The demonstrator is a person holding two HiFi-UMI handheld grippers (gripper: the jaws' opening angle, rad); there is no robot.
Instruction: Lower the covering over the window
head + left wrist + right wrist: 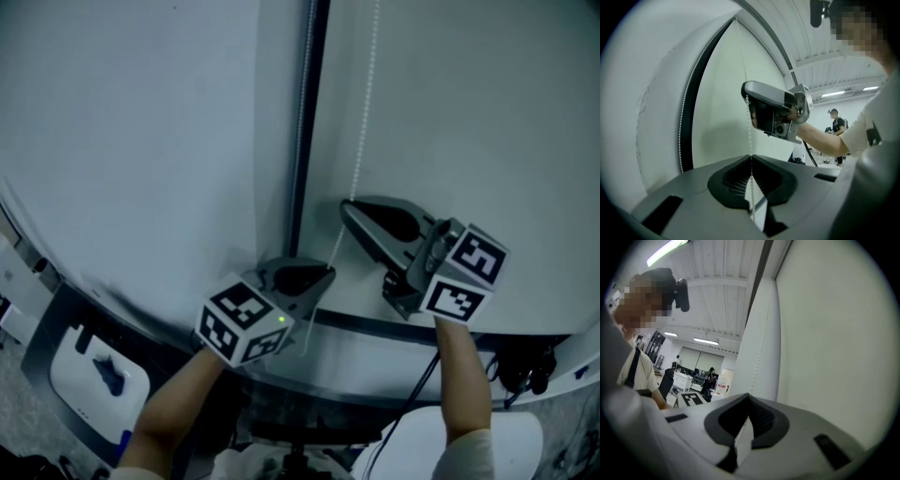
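- In the head view, a pale blind [469, 112] is seen hanging flat to the right of a dark upright post [305, 122]. A second pale panel [141, 122] is seen to the post's left.
- A bead chain [361, 122] is seen running down in front of the blind, just right of the post. It bends at the tip of the right gripper [349, 208].
- Below the bend, the chain slants down to the left gripper [322, 275], which is held lower and nearer the post.
- A marker cube [242, 321] is carried on the left gripper and another cube [466, 272] on the right. A bare forearm [464, 375] is seen behind the right one.
- In the left gripper view, the left gripper [751, 158] is shown with its jaws pressed together at the tips, and the bead chain [749, 126] is pinched between them.
- Directly above, the same strand is met by the tip of the right gripper [748, 96]. The blind [722, 93] is seen behind both.
- A second strand of beads [684, 131] is seen along the dark strip at the blind's left edge.
- In the right gripper view, the right gripper [749, 397] is shown with its jaws closed at the tips. The bead chain [761, 357] rises from them, and a faint strand of it is seen between the jaws.
- The blind [834, 333] fills the right of this view, and ceiling lights [705, 341] are seen far to the left.
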